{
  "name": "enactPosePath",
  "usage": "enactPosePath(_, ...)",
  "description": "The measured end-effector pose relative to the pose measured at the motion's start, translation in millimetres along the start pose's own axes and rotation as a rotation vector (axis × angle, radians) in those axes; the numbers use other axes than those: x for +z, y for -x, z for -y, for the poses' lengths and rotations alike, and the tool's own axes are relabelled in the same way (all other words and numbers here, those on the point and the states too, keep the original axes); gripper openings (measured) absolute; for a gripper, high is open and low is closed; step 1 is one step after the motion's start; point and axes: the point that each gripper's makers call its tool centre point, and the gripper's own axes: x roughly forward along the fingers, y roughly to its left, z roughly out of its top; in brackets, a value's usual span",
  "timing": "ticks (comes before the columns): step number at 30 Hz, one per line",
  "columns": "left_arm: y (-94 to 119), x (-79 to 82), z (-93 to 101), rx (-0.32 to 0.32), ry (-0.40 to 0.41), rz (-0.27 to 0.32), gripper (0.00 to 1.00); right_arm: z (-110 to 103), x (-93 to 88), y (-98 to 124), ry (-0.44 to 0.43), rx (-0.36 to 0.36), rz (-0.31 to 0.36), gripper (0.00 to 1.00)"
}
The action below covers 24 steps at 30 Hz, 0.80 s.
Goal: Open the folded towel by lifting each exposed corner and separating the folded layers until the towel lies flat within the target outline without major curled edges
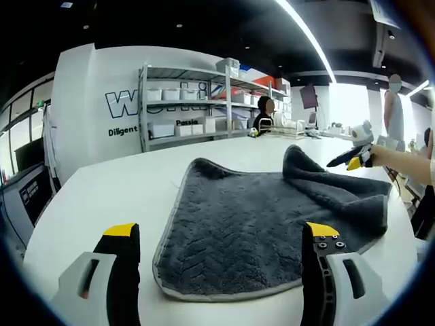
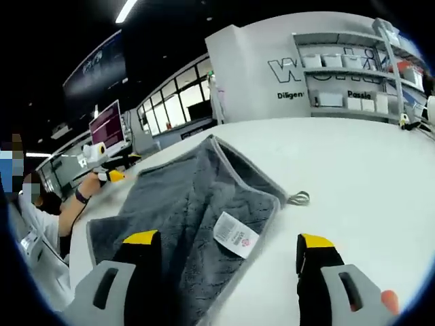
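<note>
In the left gripper view we hold the left gripper [image 1: 221, 241] low over the near edge of the white tabletop [image 1: 109, 190], its fingers [image 1: 122, 255] spread wide with nothing between them. The grey towel [image 1: 251, 217] lies just ahead, its near hemmed edge between the two fingers and its left edge curving away from us. The far right part of the towel is bunched up into a raised fold. Beyond that fold, at the right, the right gripper [image 1: 350, 159] hangs over the tabletop in a hand [image 1: 384, 155]; from here we cannot tell how far it is open.

In the right gripper view the right gripper [image 2: 228, 248] has its fingers [image 2: 143, 261] wide apart and holding nothing. The towel [image 2: 177, 197] lies under and ahead of them, with a white label [image 2: 236, 234] on its near layer and a small loop [image 2: 298, 198] at its right corner. Bare tabletop [image 2: 353, 170] opens to the right and far side. At the far left, the left gripper [image 2: 102, 166] sits beside the towel's edge. Shelves [image 1: 197, 102] stand along the far wall.
</note>
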Motion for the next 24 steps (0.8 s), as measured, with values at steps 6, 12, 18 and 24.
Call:
enactPosePath(6,0,1.4,-0.6,0.000,0.000,0.004,0.98,8,-8.8,-14,-0.051,0.011,0.018,0.77)
enactPosePath(12,-1,2.3,2.0,-0.006,-0.007,0.005,0.98,5,-9.7,-21,-0.094,0.039,0.048,0.64)
enactPosePath(18,-1,1.0,4.0,-0.008,-0.013,0.001,0.98,3,-13.0,-27,-0.144,0.048,0.077,0.49)
enactPosePath(24,0,0.0,3.0,-0.004,-0.010,0.001,0.98,0,-17.4,-29,-0.176,0.028,0.089,0.30)
